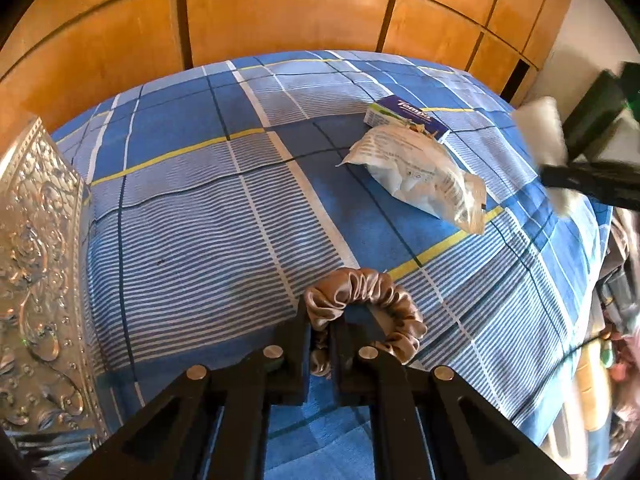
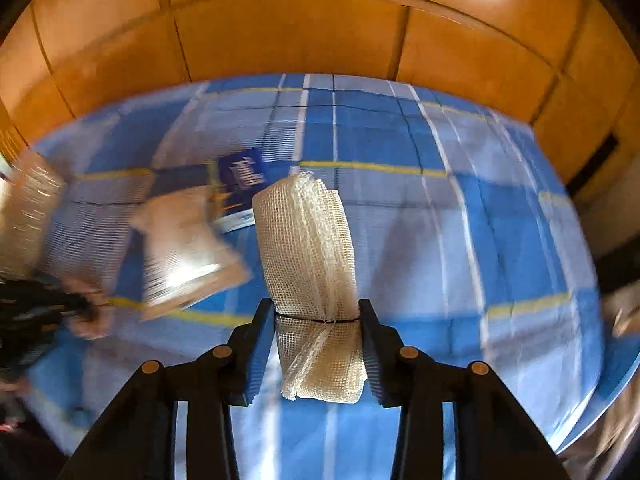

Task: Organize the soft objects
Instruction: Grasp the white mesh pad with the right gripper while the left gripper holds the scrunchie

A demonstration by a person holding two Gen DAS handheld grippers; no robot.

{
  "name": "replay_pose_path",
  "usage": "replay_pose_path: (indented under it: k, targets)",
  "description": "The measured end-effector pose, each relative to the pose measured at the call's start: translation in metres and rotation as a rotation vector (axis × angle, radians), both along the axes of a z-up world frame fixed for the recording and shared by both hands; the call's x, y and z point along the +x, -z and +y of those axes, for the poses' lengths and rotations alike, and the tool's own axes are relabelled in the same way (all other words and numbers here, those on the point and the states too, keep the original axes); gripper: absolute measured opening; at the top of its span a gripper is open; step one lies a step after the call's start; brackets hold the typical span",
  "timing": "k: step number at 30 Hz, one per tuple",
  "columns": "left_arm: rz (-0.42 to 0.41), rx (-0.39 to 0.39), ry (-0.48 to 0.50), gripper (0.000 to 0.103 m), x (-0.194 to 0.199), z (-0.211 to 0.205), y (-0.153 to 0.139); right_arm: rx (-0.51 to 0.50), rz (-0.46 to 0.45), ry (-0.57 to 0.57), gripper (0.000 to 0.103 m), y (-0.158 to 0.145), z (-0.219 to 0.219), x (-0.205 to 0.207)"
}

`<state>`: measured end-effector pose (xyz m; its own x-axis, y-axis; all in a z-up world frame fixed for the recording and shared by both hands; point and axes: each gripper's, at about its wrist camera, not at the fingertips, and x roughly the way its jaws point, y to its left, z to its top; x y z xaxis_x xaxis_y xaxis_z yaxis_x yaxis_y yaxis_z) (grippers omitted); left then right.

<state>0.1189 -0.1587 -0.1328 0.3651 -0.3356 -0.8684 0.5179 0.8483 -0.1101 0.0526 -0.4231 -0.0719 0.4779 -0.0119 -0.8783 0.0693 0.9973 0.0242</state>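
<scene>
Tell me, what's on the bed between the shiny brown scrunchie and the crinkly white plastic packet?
Nothing: only bare blue checked bedsheet between scrunchie and packet, in the left wrist view.

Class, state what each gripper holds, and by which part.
Left gripper: beige satin scrunchie, pinched on its near-left loop. Right gripper: white gauze roll, gripped across its lower sides.

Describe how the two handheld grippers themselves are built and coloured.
Both the left gripper and the right gripper are matte black, with angular linkage arms joined by round silvery pins and flat rectangular fingers. No cables, markings or sleeves show.
</scene>
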Motion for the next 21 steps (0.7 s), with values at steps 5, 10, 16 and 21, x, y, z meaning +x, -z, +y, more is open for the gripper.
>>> replay_pose_path:
  k: [5, 10, 16, 21]
  targets:
    - [0.051, -0.019, 0.009, 0.005, -0.005, 0.0, -0.004, 0.126, 0.081, -0.022, 0.041, 0.017, 0.035, -0.041]
    - [0.055, -0.005, 0.027, 0.006, -0.008, -0.005, -0.009, 0.128, 0.118, 0.02, 0.041, 0.044, 0.061, -0.045]
    - [0.024, -0.036, -0.018, 0.006, 0.022, -0.012, -0.043, 0.111, 0.048, 0.079, 0.045, 0.054, 0.073, -0.051]
    - [-0.018, -0.021, -0.065, 0.006, 0.067, -0.017, -0.088, 0.069, 0.041, 0.068, 0.045, 0.054, 0.081, -0.054]
